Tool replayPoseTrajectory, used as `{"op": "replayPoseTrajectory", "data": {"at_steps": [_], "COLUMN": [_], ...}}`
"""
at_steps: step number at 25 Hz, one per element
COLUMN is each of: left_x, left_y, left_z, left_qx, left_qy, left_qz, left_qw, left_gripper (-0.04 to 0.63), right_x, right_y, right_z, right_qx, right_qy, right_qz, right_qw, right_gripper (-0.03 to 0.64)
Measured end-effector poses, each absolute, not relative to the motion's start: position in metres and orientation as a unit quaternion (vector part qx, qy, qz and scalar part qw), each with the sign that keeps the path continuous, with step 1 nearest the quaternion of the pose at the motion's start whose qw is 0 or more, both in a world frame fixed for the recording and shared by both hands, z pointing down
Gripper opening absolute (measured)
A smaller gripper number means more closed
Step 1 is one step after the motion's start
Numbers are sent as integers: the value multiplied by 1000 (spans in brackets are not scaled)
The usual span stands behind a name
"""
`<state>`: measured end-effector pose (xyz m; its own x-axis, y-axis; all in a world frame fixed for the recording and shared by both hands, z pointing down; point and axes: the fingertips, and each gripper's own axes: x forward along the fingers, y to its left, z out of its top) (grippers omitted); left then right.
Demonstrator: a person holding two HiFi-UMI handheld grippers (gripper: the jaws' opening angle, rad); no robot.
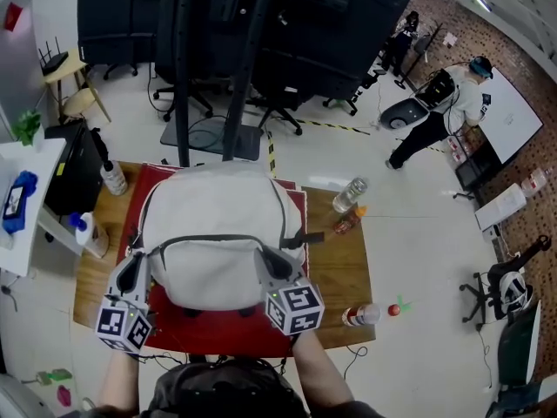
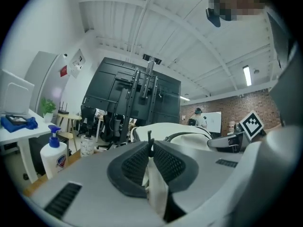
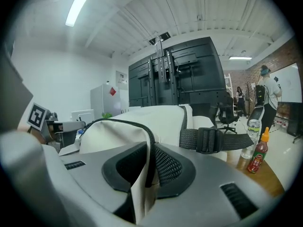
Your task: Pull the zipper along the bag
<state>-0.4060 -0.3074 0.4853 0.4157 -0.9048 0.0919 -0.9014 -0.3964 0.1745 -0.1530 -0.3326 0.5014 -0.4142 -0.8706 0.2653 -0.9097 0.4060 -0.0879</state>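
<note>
The cream backpack (image 1: 218, 225) lay flat on a red mat (image 1: 218, 331) in the middle of the tabletop (image 1: 338, 264), its top toward the far edge and its front pocket toward the near edge. The dark zipper (image 1: 209, 238) arched across that pocket from the left side to the right.

The left gripper (image 2: 151, 154) was closed at the left end of the arch. Its jaws were pinched on a fold of pale fabric, with a thin dark tab at their tips that was most likely the zipper pull (image 2: 150, 141). The right gripper (image 3: 150, 161) was clamped on the backpack's fabric at the right end, and the zipper track ran straight in between its jaws.

The backpack looked soft, light and mostly empty. The cloth folded wherever a jaw nipped it, so it would probably give little resistance and bunch ahead of the slider rather than hold a straight track. The mat might add some friction, but a bag this light could slide toward whichever side was pulled.

The sensible places to hold were therefore the small, stiff pull tab for the moving hand and the seam cloth right beside the track for the anchoring hand, to keep the zipper line taut. The tab was narrow, and it could slip out of a loose pinch.
</note>
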Motion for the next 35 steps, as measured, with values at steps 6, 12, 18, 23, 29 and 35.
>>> {"op": "replayPoseTrajectory", "data": {"at_steps": [6, 12, 18, 23, 29, 35], "left_x": [-411, -407, -398, -397, -392, -388], "left_y": [-296, -282, -264, -255, -239, -233], "left_z": [500, 511, 526, 548, 568, 566], "left_qx": [834, 838, 845, 840, 838, 834], "left_qy": [-542, -537, -532, -534, -532, -538], "left_qz": [-20, -14, 14, 15, 19, 16], "left_qw": [98, 91, 52, 91, 118, 120], "left_gripper": [53, 54, 52, 54, 54, 54], "right_x": [-156, -157, -159, -159, -159, -158], "right_y": [-332, -334, -335, -335, -332, -326], "right_z": [502, 503, 507, 507, 507, 506], "right_qx": [536, 537, 537, 534, 531, 527], "right_qy": [-833, -832, -833, -834, -836, -839], "right_qz": [109, 108, 108, 109, 110, 114], "right_qw": [89, 86, 84, 83, 83, 78], "right_gripper": [51, 51, 51, 51, 51, 51]}}
